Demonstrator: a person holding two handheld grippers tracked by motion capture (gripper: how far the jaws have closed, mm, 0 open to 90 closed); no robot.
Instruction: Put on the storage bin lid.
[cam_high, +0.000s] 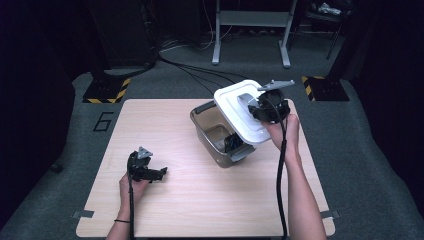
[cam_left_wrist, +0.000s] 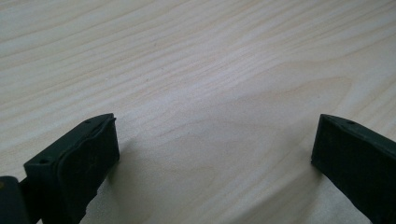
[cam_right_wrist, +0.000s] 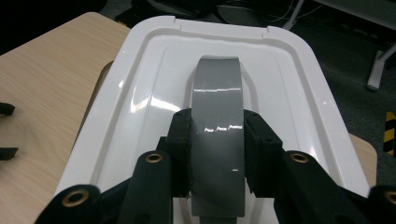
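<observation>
A white plastic lid (cam_high: 235, 112) (cam_right_wrist: 149, 84) hangs tilted over the right side of a clear grey bin (cam_high: 202, 117) on the wooden table (cam_high: 200, 200). My right gripper (cam_high: 254, 107) (cam_right_wrist: 218, 126) is shut on the grey tape handle (cam_right_wrist: 218, 88) arched across the lid's top. Something dark blue (cam_high: 231, 144) lies inside the bin, partly hidden under the lid. My left gripper (cam_high: 161, 173) (cam_left_wrist: 215, 140) rests low on the table at the front left, open, with bare wood between its jaws.
The bin stands right of centre on the table. Off the table's far corners, two yellow-and-black striped bases (cam_high: 107, 90) (cam_high: 322, 87) sit on the grey floor. Cables (cam_high: 200, 70) and a metal frame (cam_high: 250, 30) lie further back.
</observation>
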